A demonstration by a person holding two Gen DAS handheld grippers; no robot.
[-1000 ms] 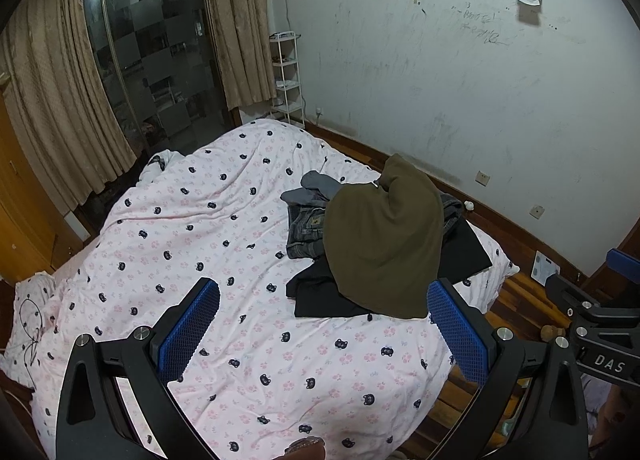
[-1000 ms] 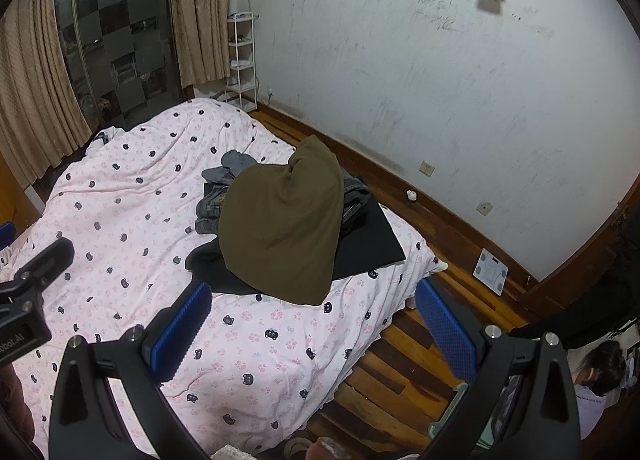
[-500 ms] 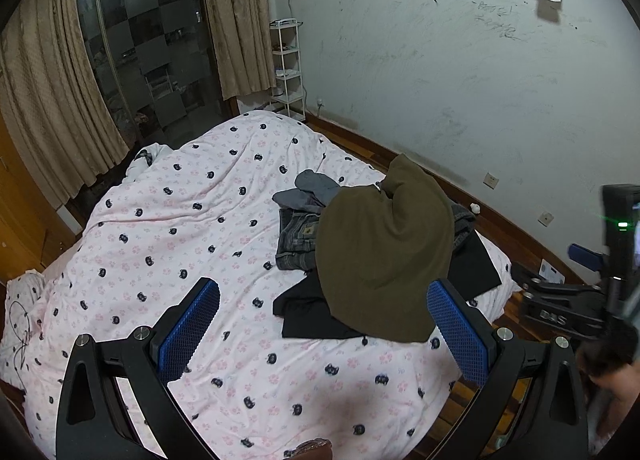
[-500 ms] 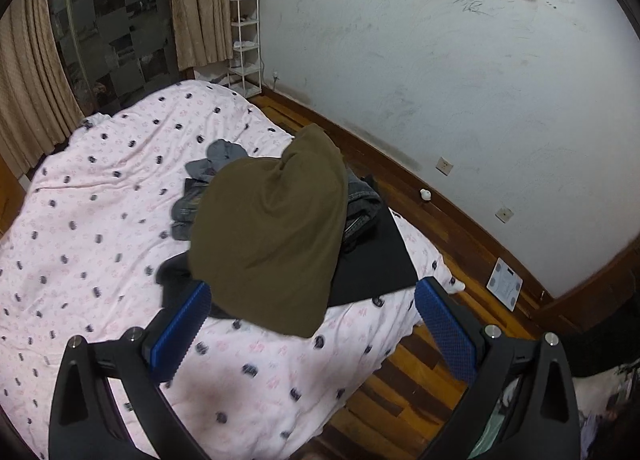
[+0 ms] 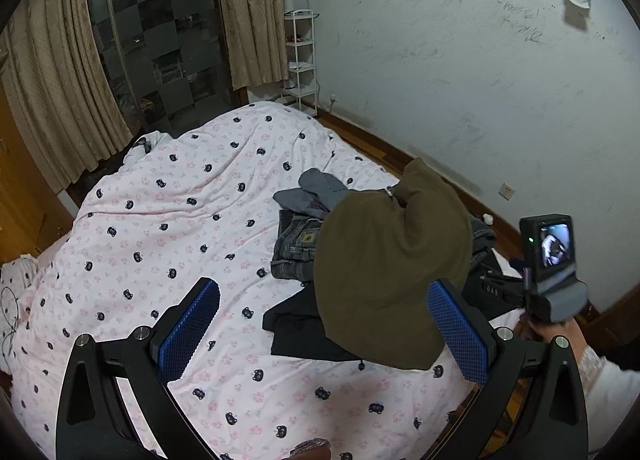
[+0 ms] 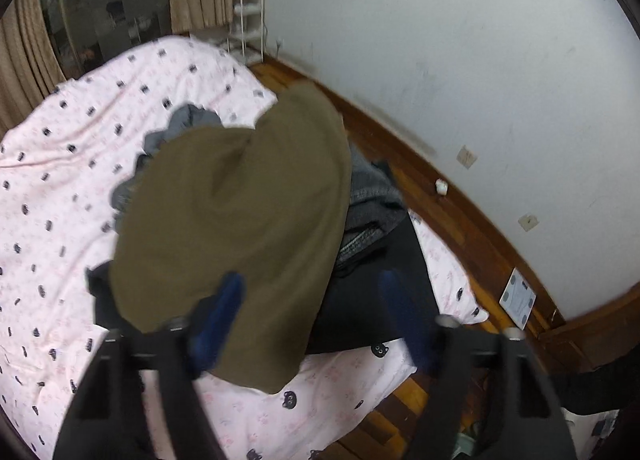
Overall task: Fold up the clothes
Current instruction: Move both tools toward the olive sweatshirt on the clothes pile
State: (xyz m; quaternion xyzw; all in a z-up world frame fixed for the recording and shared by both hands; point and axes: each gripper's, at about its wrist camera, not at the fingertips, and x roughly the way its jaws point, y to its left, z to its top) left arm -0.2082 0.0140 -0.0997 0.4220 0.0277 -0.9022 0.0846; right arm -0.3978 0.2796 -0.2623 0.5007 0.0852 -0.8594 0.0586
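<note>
Lying heaped near the bed's (image 5: 168, 220) right edge, by the wall side, is a pile of clothes with an olive-green garment (image 5: 384, 268) draped over the top. Under it sit folded-looking jeans (image 5: 294, 248), a grey piece (image 5: 320, 190) at the far end, and a black garment (image 5: 304, 328) spread flat at the bottom, against the pink patterned quilt.

Judging by the drape, the olive garment is soft, limp and light; it will sag and stretch out when lifted, not keep any shape. A sensible hold would be on its near hem or a corner, where one layer can be pinched without catching the black cloth beneath. The jeans look heavier and stiffer, and may drag if snagged.

Both claws are released with nothing between the pads. The left claw (image 5: 324, 336) hovers above the quilt, well short of the pile. The right claw (image 6: 316, 312) has just been narrowing its jaws; it hangs over the olive garment's near right edge, where that meets the black cloth, and appears not to touch it, though motion blur makes this uncertain.

What kind of garment the olive one is cannot be told: collar, sleeves and seams are hidden. How many pieces lie underneath is likewise unclear.
</note>
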